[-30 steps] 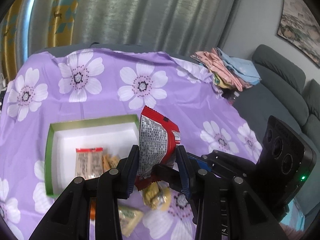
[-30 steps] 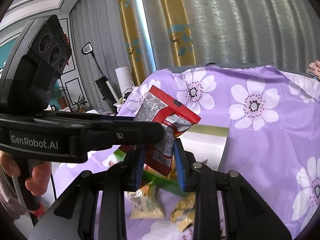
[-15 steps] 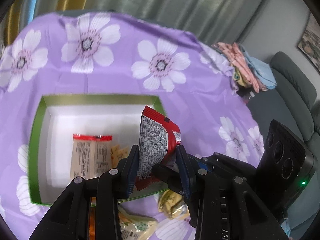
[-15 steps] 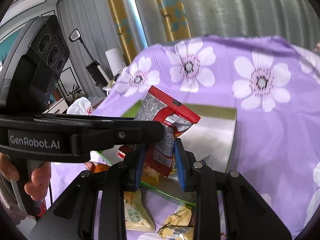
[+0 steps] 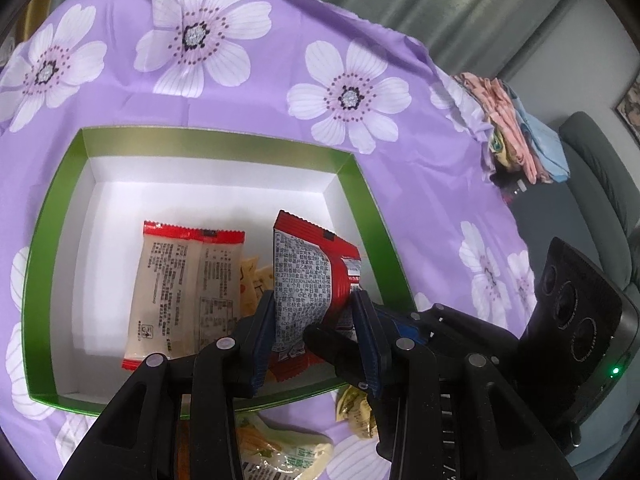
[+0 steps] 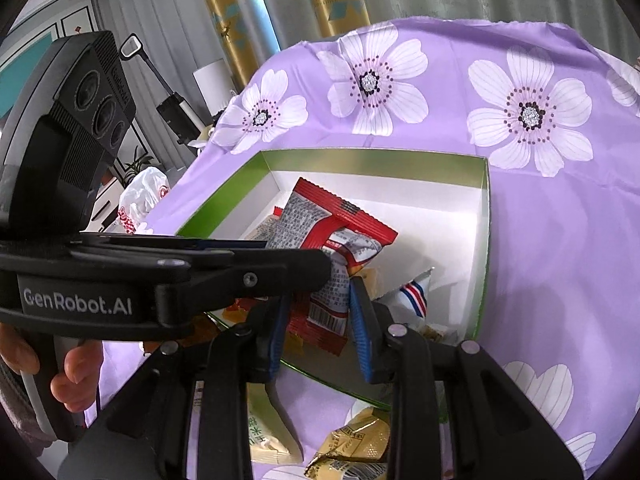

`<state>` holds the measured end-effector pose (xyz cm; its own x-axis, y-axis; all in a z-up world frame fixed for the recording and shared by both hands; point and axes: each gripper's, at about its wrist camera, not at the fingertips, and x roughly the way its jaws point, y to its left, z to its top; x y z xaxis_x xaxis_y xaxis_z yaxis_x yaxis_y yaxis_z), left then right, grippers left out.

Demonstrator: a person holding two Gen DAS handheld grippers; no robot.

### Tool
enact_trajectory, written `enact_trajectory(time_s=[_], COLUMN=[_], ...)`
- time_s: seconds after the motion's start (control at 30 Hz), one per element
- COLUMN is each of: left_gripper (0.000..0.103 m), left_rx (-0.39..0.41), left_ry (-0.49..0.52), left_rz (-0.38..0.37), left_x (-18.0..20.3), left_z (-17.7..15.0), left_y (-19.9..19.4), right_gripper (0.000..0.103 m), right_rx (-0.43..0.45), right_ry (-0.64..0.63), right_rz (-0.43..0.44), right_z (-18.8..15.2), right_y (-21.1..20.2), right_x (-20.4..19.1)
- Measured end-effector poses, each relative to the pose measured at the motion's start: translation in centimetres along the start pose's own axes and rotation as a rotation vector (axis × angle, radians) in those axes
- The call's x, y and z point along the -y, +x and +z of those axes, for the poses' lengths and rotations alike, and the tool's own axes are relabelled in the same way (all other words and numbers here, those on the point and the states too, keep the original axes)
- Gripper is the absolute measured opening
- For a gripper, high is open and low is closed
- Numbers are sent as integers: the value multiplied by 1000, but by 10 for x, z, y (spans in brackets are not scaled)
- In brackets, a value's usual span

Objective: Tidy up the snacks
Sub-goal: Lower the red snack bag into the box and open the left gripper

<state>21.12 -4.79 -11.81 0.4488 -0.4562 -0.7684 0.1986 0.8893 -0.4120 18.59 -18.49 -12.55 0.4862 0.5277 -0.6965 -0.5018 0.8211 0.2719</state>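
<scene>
A purple flowered cloth (image 5: 248, 92) covers the table. On it sits my green box (image 5: 40, 256) with white walls, holding a beige packet (image 5: 184, 292) with red ends and smaller yellow wrappers. More snacks lie on the cloth near me, outside the box. My left gripper (image 5: 316, 328) and right gripper (image 6: 320, 316) both pinch the same red packet (image 5: 308, 276), upright over the box's near right corner. Its back is silver-grey with printed text, its sealed edges red and crimped.
</scene>
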Motion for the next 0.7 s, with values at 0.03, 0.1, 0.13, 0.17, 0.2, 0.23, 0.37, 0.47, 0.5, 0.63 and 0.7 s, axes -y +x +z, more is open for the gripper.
enact_trajectory(time_s=[0.03,0.1,0.13,0.17,0.2,0.23,0.37,0.47,0.5,0.63,0.7], left_gripper=[37,37,37,37,37,37,37,43,51,79,79], left_rx=[-4,-9,-11,-12,-12,-12,-16,-8,-3,49,68], left_ry=[1,0,-4,-6,-7,-7,5,21,26,58,78], left_rz=[3,10,13,16,22,35,92,129,136,175,201], left_x=[0,-1,-1,-2,-1,-1,1,3,4,13,17], left_z=[-1,-1,-1,-1,-1,-1,-1,-4,-5,-9,-12], left_y=[2,3,4,4,5,5,6,3,1,-16,-25], right_gripper=[32,33,33,33,33,34,38,44,46,55,58], right_rx=[-3,-13,-15,-17,-20,-21,-32,-31,-27,-10,1], right_ry=[0,5,6,8,9,7,1,-3,-3,-6,-16], right_rz=[-2,-4,-5,-5,-7,-11,-28,-38,-40,-63,-73], right_z=[0,-1,-2,-2,-2,-2,-1,-3,-4,-6,-8], right_y=[1,2,3,3,3,3,4,1,-1,-12,-20], right_x=[0,0,1,1,1,0,-2,-4,-4,-7,-11])
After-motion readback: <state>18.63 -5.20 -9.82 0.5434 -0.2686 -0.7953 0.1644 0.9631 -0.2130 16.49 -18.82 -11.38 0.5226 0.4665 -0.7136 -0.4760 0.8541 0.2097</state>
